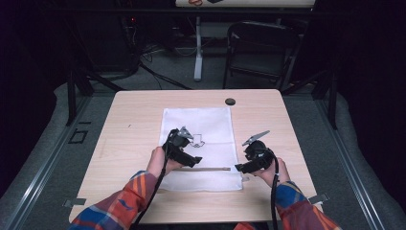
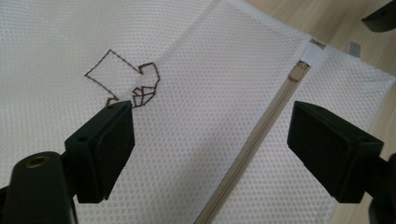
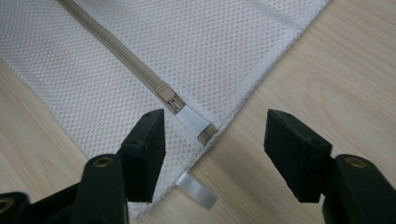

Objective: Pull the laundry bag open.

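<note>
We've got the white mesh laundry bag (image 1: 201, 143) flat mid-table, both the left gripper (image 2: 210, 140) and right gripper (image 3: 215, 154) open and empty, so our right jaws could easily pinch mesh instead of the zipper slider (image 3: 169, 98) near the bag's corner.

one mesh bag (image 1: 201, 143), two grippers (image 1: 184, 152)

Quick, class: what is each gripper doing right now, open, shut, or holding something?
Left gripper: open, over the mesh bag, holding nothing.
Right gripper: open, at the zipper pull, holding nothing.
</note>
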{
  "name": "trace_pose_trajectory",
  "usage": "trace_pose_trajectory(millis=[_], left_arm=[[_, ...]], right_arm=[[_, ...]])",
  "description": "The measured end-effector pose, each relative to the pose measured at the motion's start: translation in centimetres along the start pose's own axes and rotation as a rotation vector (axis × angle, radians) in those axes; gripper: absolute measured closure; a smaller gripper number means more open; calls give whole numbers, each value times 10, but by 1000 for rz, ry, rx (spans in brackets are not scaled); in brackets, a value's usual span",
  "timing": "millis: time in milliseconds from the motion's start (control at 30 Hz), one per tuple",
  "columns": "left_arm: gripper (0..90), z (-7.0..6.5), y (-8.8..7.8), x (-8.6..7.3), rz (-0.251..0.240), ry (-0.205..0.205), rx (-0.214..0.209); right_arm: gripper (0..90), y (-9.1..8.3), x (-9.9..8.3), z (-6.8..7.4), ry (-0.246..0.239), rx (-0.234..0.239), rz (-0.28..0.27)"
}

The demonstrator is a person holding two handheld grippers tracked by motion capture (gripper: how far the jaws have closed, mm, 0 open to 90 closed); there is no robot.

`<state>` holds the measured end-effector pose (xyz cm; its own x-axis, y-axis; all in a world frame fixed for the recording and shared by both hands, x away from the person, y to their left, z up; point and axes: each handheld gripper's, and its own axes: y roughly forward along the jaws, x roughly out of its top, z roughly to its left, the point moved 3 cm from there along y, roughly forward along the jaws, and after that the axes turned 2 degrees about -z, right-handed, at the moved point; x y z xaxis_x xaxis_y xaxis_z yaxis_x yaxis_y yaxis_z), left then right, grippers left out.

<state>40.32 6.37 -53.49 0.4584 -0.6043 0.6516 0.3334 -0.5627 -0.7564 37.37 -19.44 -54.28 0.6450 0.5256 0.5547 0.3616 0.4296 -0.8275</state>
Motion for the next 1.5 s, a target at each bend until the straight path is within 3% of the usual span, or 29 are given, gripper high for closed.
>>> trace_pose_trajectory(millis=[233, 600, 700, 733, 767, 900, 1133, 1167, 1200, 1400, 1433, 1467, 1500], left_arm=[[166, -12, 16, 4, 8, 25, -43], [176, -32, 48, 13, 27, 59, -109], [200, -41, 56, 16, 41, 97, -138], [211, -43, 58, 17, 42, 104, -147], [222, -46, 60, 17, 45, 112, -145], [321, -53, 69, 18, 52, 137, -168], [568, -60, 79, 17, 49, 163, -191], [588, -60, 80, 17, 47, 165, -196], [606, -61, 81, 17, 47, 170, -196], [715, -64, 89, 19, 61, 193, -217], [725, -65, 90, 19, 65, 196, -219], [732, -65, 91, 19, 77, 195, -217], [741, -65, 93, 19, 76, 196, -221]], right_arm=[[610, 7, 0, 0, -5, 16, 15], [765, 19, -1, 5, -30, 25, 54], [799, 22, 0, 5, -32, 24, 52], [807, 25, 0, 7, -10, 30, 32], [813, 25, 0, 5, -34, 22, 62], [833, 30, 1, 5, -35, 19, 65], [867, 35, 0, 5, -23, 19, 66], [873, 37, -1, 5, -6, 24, 50], [876, 36, -1, 3, -32, 11, 84], [892, 41, -2, 4, 2, 28, 56], [892, 41, -3, 3, -14, 19, 81], [897, 43, -4, 5, 8, 36, 65], [899, 43, -5, 4, -3, 30, 79]])
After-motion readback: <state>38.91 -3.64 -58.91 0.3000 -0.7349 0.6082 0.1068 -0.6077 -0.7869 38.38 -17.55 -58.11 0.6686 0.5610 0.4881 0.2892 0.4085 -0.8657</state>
